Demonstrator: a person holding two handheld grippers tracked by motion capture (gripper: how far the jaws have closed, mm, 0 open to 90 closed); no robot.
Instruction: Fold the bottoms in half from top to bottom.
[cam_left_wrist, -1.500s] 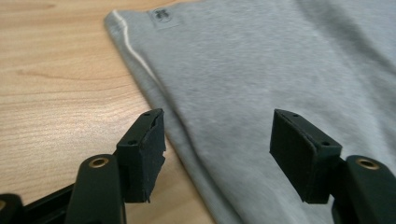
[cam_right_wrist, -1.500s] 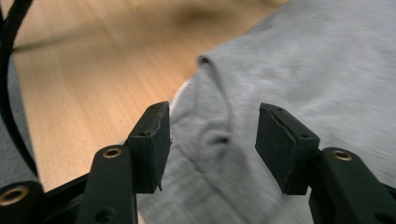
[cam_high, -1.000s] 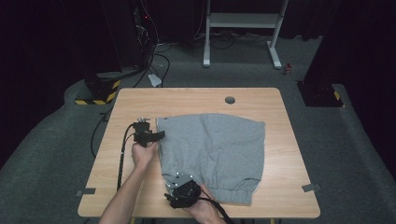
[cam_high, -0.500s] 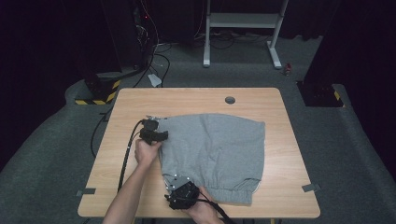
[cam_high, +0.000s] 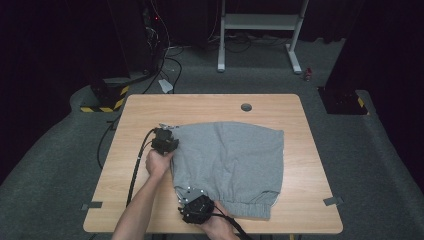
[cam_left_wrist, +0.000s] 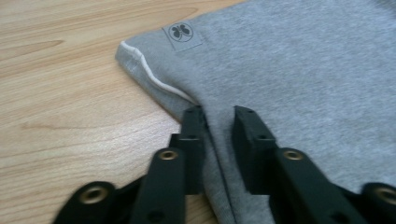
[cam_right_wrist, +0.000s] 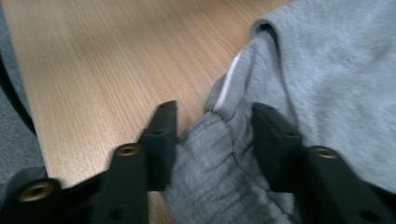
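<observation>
Grey shorts (cam_high: 230, 160) lie flat on the wooden table (cam_high: 150, 110). My left gripper (cam_high: 173, 143) is at their left edge, below the hem corner with the white trim (cam_left_wrist: 149, 74) and the logo patch (cam_left_wrist: 182, 32). Its jaws have just been closing, and in the left gripper view the left gripper (cam_left_wrist: 218, 116) pinches a ridge of the grey cloth (cam_left_wrist: 303, 70). My right gripper (cam_high: 187, 194) is at the near left corner, by the waistband. Its jaws have also just been closing, and the right gripper (cam_right_wrist: 215, 112) squeezes the bunched waistband (cam_right_wrist: 210, 154).
A round cable hole (cam_high: 246, 107) sits at the table's far middle. Grey tape marks (cam_high: 332, 201) stick out at the near corners. The left gripper's cable (cam_high: 137, 165) runs along the table's left side. On the floor behind stand a white desk frame (cam_high: 260, 30) and a yellow-black striped block (cam_high: 102, 102).
My left gripper has shifted slightly right, onto the left edge of the shorts. The right hand has stayed at the near corner.
</observation>
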